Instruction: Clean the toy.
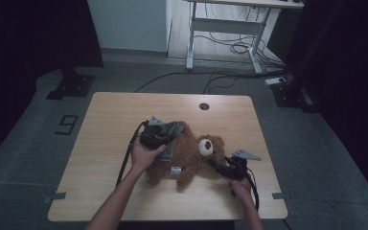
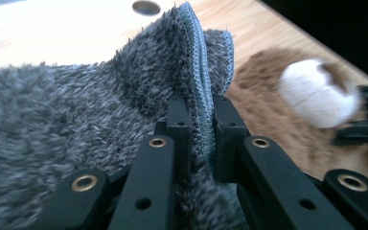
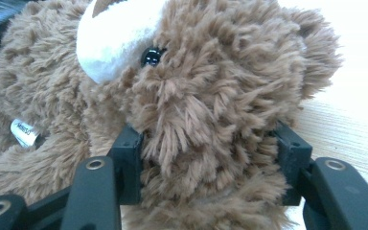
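**Bear and cloth held at mid-tabletop**

A brown teddy bear (image 1: 191,155) lies at the centre of the tabletop (image 1: 110,115), nearer the bottom edge. The left gripper (image 2: 201,132) is clamped on the stitched hem of a grey fleecy cloth (image 2: 76,115) draped over the bear's body. The right gripper (image 3: 210,165) grips the bear's head, jaws wide on either side. Bare wood runs along the upper half of the frame and both side edges, around a cable hole (image 1: 204,106)
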{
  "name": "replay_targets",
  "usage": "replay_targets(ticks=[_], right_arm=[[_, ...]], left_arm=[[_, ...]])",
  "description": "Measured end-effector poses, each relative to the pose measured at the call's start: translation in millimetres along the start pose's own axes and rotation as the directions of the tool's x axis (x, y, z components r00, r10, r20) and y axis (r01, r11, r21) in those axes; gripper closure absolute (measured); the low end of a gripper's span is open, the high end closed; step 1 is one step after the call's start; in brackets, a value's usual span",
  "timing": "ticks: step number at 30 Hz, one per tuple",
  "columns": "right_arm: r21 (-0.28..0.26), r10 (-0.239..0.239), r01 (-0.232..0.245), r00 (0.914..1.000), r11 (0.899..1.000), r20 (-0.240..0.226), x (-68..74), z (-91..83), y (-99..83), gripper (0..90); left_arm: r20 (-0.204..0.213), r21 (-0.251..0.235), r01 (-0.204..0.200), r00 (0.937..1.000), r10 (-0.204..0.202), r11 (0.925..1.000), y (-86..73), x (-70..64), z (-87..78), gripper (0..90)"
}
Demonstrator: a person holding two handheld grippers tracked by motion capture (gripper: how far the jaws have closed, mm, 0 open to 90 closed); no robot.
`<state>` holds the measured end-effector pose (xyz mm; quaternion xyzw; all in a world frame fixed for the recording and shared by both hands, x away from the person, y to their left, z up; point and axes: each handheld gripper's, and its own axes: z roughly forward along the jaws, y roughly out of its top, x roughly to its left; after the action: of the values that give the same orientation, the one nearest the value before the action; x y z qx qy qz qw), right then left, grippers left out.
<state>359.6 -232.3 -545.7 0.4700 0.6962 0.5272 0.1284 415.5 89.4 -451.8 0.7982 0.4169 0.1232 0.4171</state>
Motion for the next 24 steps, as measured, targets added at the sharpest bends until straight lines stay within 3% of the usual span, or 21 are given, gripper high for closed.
replay_targets(ticks=[4,7,10,13,14,15,16,17,18,21,23,24], right_arm=[[-0.003,0.000,0.000,1.0000,1.000,-0.001,0.2,0.2,0.1,43.5],[-0.002,-0.001,0.001,1.0000,1.000,-0.001,0.3,0.2,0.2,43.5],[-0.004,0.000,0.000,1.0000,1.000,0.001,0.7,0.4,0.2,43.5],[-0.006,0.004,-0.004,1.0000,1.000,0.001,0.7,0.7,0.2,43.5],[-0.005,0.005,-0.005,1.0000,1.000,0.001,0.5,0.6,0.3,43.5],[-0.005,0.005,-0.005,1.0000,1.000,0.001,0.5,0.6,0.3,43.5],[-0.006,0.006,-0.006,1.0000,1.000,0.001,0.5,0.7,0.3,43.5],[-0.006,0.005,-0.005,1.0000,1.000,0.001,0.5,0.7,0.3,43.5],[-0.005,0.005,-0.005,1.0000,1.000,0.000,0.4,0.6,0.3,43.5],[-0.003,0.003,-0.003,1.0000,1.000,-0.002,-0.1,0.4,0.3,43.5],[-0.002,0.004,-0.004,1.0000,1.000,-0.003,-0.6,0.4,0.3,43.5],[-0.001,0.004,-0.004,1.0000,1.000,-0.002,-0.6,0.3,0.2,43.5]], left_arm=[[0.018,-0.015,0.062,0.9979,-0.062,0.9980,-8.5,13.2,3.3,79.8],[-0.051,-0.002,0.065,0.9966,-0.065,0.9979,-15.4,24.4,1.3,80.1],[-0.066,0.012,0.114,0.9914,-0.113,0.9934,-24.4,39.8,1.7,80.2],[-0.087,0.023,0.126,0.9885,-0.123,0.9918,-30.1,47.4,3.7,80.1],[-0.129,0.040,0.123,0.9847,-0.117,0.9916,-34.5,53.0,6.1,80.0],[-0.129,0.040,0.123,0.9847,-0.117,0.9916,-34.5,53.0,6.1,80.0],[-0.151,0.058,0.147,0.9790,-0.137,0.9874,-39.6,60.5,8.1,79.9],[-0.151,0.058,0.147,0.9790,-0.137,0.9874,-39.6,60.5,8.1,79.9],[-0.151,0.056,0.176,0.9745,-0.166,0.9828,-44.2,66.6,6.5,80.0],[-0.142,0.040,0.176,0.9754,-0.169,0.9835,-43.8,67.2,1.6,80.0],[-0.145,0.012,0.155,0.9777,-0.152,0.9878,-38.0,62.3,-7.5,80.0],[-0.148,-0.009,0.120,0.9817,-0.120,0.9928,-29.0,54.9,-15.5,80.0]])
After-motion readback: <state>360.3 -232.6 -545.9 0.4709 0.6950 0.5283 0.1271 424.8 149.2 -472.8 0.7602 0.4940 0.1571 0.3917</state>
